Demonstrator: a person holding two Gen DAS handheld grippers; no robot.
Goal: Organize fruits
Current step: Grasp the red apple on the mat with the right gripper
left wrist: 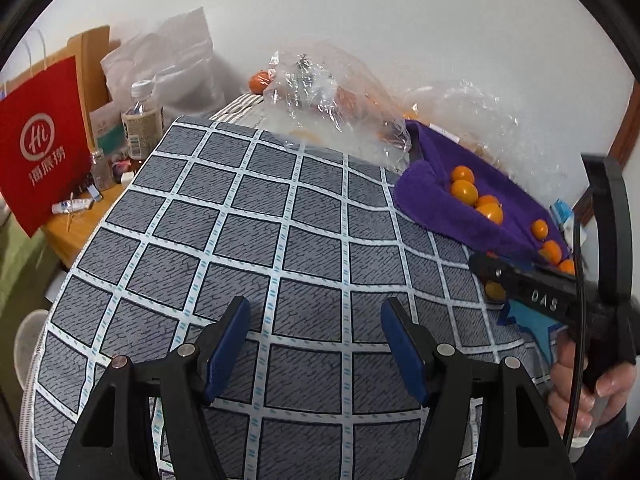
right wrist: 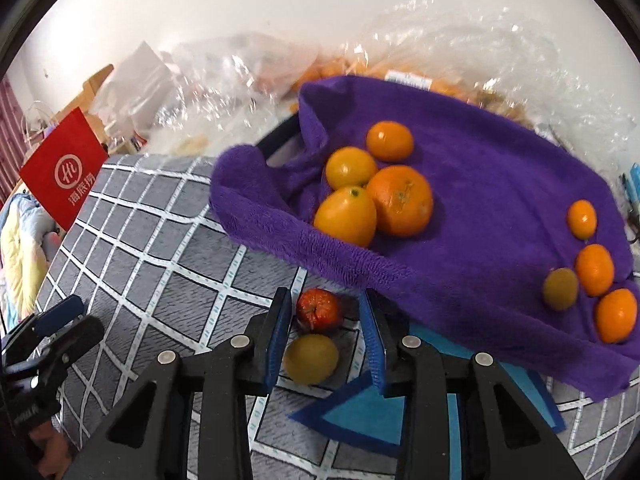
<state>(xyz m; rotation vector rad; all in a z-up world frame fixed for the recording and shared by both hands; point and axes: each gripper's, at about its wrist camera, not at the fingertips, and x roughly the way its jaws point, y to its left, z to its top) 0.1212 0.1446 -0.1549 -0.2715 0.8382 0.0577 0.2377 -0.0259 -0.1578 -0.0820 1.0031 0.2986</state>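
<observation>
My right gripper (right wrist: 325,308) points down at the grid-patterned cloth (right wrist: 160,272), just in front of a purple towel (right wrist: 480,160). A small red fruit (right wrist: 319,309) and a yellow-green fruit (right wrist: 310,358) lie between its blue pads (right wrist: 280,320), which stand clear of the red one, so it is open. On the towel sit a cluster of oranges (right wrist: 400,200) and, further right, smaller orange fruits (right wrist: 594,268) with a greenish one (right wrist: 560,288). My left gripper (left wrist: 316,312) hangs open and empty over the cloth (left wrist: 248,240). To its right are the right gripper (left wrist: 486,270) and the towel (left wrist: 432,168).
Crinkled clear plastic bags (right wrist: 440,52) holding more oranges lie behind the towel. A teal mat (right wrist: 360,412) sticks out from under it. A red paper bag (left wrist: 44,148), a bottle (left wrist: 140,120) and small items crowd a wooden desk (left wrist: 72,228) at the left. The cloth drops away at its left edge.
</observation>
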